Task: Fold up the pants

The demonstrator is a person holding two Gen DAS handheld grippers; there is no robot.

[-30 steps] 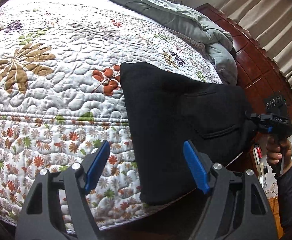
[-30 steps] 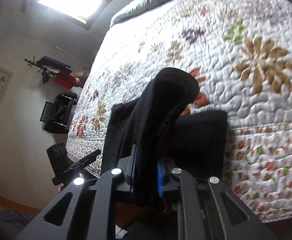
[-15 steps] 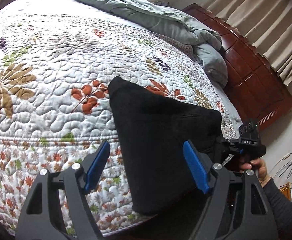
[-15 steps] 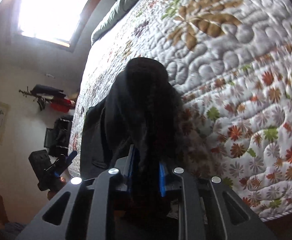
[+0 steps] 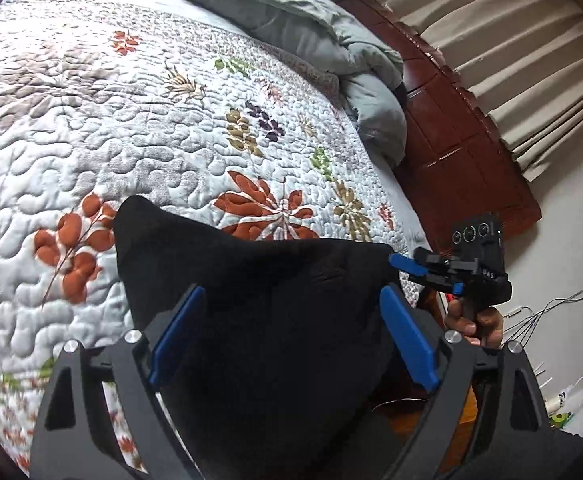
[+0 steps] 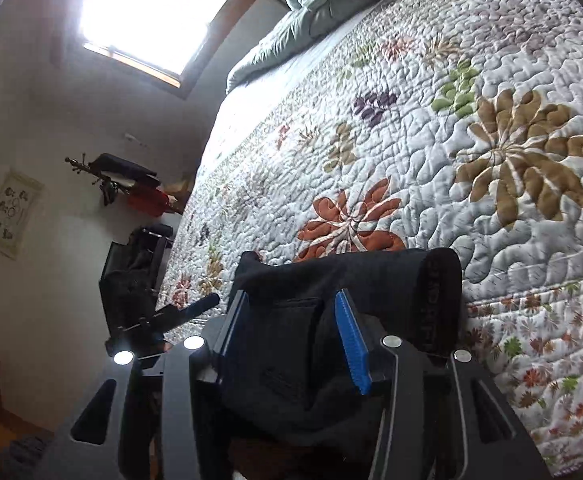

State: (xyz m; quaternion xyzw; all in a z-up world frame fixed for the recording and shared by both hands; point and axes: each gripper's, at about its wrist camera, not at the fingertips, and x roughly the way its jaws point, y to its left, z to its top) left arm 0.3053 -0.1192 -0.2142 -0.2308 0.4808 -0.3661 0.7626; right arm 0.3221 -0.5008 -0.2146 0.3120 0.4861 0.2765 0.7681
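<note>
Both tools stand released: the left tool (image 5: 291,336) and right tool (image 6: 291,340) each straddle the black pants (image 5: 259,300) on the bed (image 5: 131,120).

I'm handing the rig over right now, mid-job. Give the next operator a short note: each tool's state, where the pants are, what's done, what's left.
Left tool: open, jaws spread over the black pants, gripping nothing.
Right tool: open at the pants' right edge, cloth between its jaws but not pinched.
Pants: a folded dark bundle at the near edge of the floral quilt, partly hanging over the bed's side; waistband on the right.
Done: at least one fold appears made; bundle laid down.
Left: probably pull it fully onto the bed, square the edges, finish folding.
</note>
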